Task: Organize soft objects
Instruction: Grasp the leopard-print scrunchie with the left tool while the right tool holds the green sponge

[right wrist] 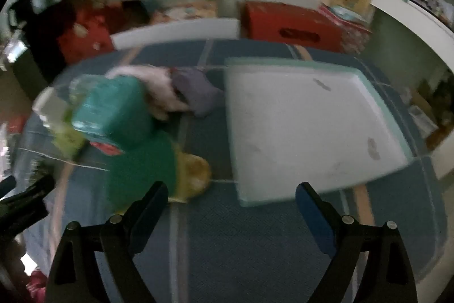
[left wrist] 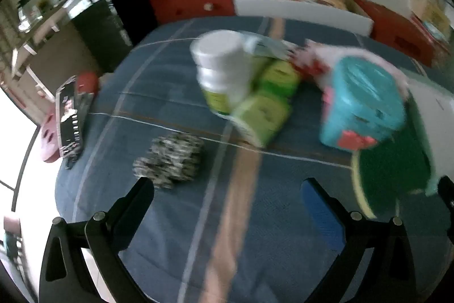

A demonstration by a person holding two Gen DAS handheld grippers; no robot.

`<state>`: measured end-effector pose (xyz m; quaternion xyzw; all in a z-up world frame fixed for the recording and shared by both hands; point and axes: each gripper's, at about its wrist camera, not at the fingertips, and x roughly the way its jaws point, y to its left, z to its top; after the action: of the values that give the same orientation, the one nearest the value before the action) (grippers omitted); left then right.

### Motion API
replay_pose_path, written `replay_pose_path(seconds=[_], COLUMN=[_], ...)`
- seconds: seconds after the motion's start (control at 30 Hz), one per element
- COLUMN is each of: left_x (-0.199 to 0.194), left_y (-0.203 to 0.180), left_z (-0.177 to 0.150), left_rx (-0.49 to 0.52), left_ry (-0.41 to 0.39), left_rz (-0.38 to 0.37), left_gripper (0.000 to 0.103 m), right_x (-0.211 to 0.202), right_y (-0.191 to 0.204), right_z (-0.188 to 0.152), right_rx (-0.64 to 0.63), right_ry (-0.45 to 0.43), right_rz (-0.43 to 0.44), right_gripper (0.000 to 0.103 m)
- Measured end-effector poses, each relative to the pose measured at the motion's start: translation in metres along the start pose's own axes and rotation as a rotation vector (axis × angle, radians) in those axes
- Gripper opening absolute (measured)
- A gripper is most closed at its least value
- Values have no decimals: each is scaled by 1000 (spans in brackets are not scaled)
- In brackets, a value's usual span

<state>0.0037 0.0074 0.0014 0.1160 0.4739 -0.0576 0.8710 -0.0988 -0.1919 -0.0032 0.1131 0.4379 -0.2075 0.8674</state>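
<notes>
Both views are blurred by motion. My left gripper (left wrist: 227,189) is open and empty above the blue striped cloth (left wrist: 170,217). A black-and-white knitted soft piece (left wrist: 170,158) lies just ahead of its left finger. A green sponge with a yellow edge (left wrist: 391,175) lies to the right; it also shows in the right wrist view (right wrist: 142,169). My right gripper (right wrist: 229,195) is open and empty, with the sponge at its left finger. A white fluffy cloth (right wrist: 161,93) and a purple cloth (right wrist: 195,93) lie beside the white tray (right wrist: 298,127).
A white jar (left wrist: 224,67), green boxes (left wrist: 264,110) and a teal box (left wrist: 363,101) stand mid-table. The teal box shows in the right wrist view (right wrist: 113,112). A remote (left wrist: 69,118) lies at the left edge. Red boxes (right wrist: 289,24) stand behind the table.
</notes>
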Motion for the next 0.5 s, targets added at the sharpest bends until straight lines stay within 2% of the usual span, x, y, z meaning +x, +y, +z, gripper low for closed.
replay_pose_path(seconds=[0.17, 0.27, 0.4, 0.5], left_x=[12, 24, 38, 52], left_y=[44, 61, 76, 77], left_z=[4, 2, 3, 2], left_rx=[-112, -143, -176, -182], left_ry=[32, 43, 55, 123], left_rz=[-3, 33, 12, -11], left_gripper=[103, 103, 103, 103], right_x=[10, 16, 25, 29], right_y=[30, 45, 57, 63], right_z=[0, 0, -1, -1], right_rx=[-81, -115, -144, -165], right_ry=[12, 22, 50, 57], right_rz=[52, 62, 78, 71], right_gripper=[93, 93, 93, 93])
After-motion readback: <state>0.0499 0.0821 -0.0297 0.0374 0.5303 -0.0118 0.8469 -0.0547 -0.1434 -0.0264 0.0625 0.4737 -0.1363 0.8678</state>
